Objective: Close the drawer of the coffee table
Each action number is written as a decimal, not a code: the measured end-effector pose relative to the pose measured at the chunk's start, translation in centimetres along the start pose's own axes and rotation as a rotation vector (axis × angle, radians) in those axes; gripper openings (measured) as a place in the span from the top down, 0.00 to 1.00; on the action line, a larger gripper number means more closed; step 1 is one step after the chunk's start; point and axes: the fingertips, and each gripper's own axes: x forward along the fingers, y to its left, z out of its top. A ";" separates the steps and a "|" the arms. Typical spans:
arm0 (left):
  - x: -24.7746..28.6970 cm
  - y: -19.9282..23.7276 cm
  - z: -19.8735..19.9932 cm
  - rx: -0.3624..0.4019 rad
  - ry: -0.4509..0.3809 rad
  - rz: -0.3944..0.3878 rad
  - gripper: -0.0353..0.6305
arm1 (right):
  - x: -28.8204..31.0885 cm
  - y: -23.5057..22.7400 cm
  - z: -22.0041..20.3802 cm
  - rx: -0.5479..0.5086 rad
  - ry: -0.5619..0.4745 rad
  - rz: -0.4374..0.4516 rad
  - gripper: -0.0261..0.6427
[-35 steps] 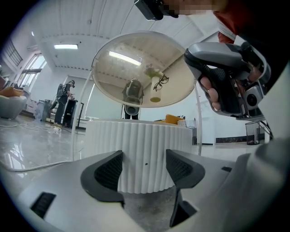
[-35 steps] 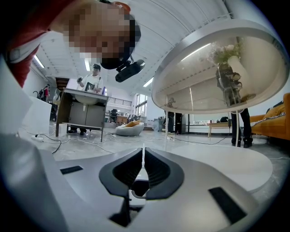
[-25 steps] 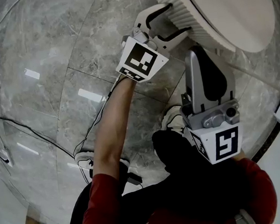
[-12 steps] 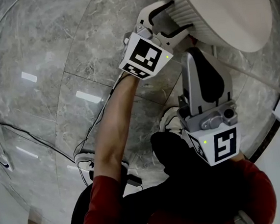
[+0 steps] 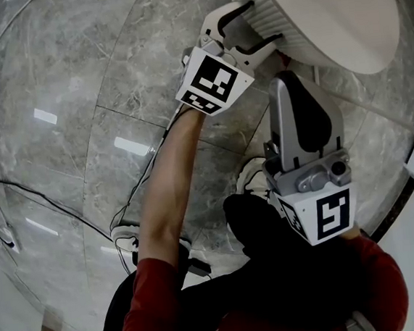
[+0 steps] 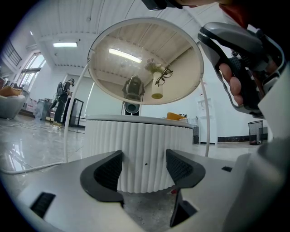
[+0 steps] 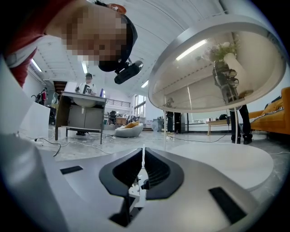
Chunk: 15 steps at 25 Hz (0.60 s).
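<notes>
Grey marble floor carries a thin black cable at your left. Your left tool, jaws apart and empty, faces the round white coffee table's ribbed side; its drawer cannot be told apart there. Your right tool, jaws together, hangs nearer you.

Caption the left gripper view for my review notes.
Left gripper, jaws open, faces the coffee table's ribbed white base beneath its round top.

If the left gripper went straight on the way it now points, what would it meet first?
Most likely the ribbed white side of the coffee table, dead ahead between the open jaws of the left gripper; nothing shows in between.
</notes>
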 end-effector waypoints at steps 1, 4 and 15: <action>0.0 0.0 0.0 -0.001 -0.001 0.000 0.49 | 0.0 0.0 0.1 -0.002 -0.001 0.001 0.92; 0.0 0.0 -0.1 -0.001 0.001 0.000 0.49 | 0.0 0.1 0.2 -0.005 -0.004 0.002 0.92; -1.7 1.0 -0.2 0.014 0.024 0.033 0.49 | -0.2 0.5 0.4 -0.020 -0.006 -0.001 0.92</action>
